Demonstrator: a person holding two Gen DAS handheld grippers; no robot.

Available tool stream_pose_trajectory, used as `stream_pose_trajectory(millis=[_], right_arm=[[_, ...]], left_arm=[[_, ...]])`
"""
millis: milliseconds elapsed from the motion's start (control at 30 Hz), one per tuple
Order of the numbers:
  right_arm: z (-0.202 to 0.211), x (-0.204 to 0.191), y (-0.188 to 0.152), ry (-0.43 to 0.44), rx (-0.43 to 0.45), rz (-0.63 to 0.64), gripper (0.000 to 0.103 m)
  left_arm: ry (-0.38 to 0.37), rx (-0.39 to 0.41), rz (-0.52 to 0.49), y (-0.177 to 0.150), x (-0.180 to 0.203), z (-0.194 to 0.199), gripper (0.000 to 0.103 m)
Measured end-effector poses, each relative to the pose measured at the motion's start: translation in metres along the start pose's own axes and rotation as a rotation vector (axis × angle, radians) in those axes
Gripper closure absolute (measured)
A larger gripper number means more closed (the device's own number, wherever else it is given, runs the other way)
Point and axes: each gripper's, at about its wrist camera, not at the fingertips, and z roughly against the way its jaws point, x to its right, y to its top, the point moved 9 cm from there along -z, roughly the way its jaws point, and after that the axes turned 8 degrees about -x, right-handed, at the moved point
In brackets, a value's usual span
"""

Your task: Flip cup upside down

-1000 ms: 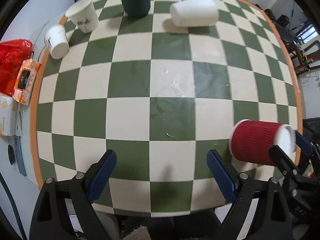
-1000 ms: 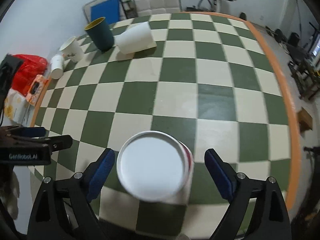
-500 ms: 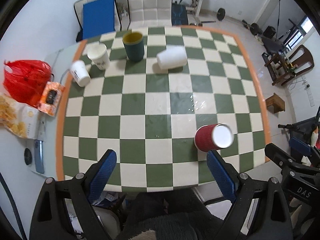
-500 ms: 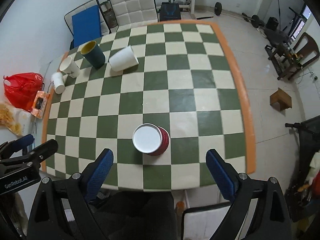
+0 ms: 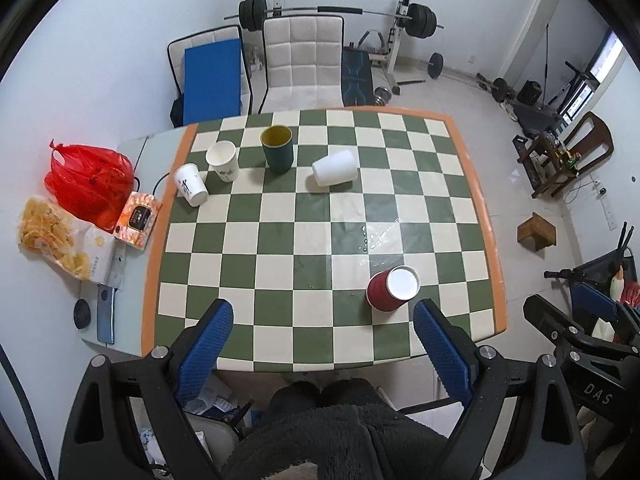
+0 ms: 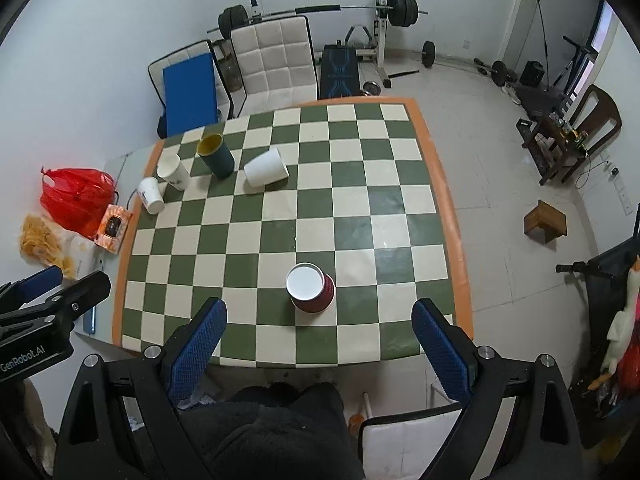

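The red ribbed paper cup (image 5: pixel 392 290) (image 6: pixel 311 293) stands upside down, white base up, near the front edge of the green-and-cream checkered counter (image 5: pixel 280 240) (image 6: pixel 360 208). The left hand-held gripper (image 5: pixel 320 354) and the right hand-held gripper (image 6: pixel 318 350) both hang high above it, jaws spread wide and holding nothing.

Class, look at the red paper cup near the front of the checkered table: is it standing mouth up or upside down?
Upside down. The red paper cup shows a flat white base on top, and its wider red rim rests on the checkered table.
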Motion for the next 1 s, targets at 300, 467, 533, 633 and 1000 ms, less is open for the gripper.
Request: stream_pose_trajectory(millis=[300, 467, 533, 633, 1000], right_arm=[[0.027, 0.002, -0.001, -0.015, 0.016, 0.003, 0.007], [0.03, 0.003, -0.006, -0.015, 0.011, 0.004, 0.007], [0.032, 0.002, -0.005, -0.013, 0.011, 0.007, 0.007], [0.034, 0.002, -0.001, -0.011, 0.01, 0.009, 0.007], [0.03, -0.005, 0.019, -0.005, -0.008, 0.024, 0.007]], left_arm=[[0.018, 0.029, -0.005, -0.007, 0.004, 0.016, 0.01], [0.014, 0.029, 0.001, -0.013, 0.007, 0.018, 0.01], [0.012, 0.029, 0.0, -0.013, 0.007, 0.018, 0.01], [0.012, 0.029, -0.001, -0.013, 0.007, 0.018, 0.01], [0.014, 0.023, 0.002, -0.021, 0.006, 0.015, 0.01]])
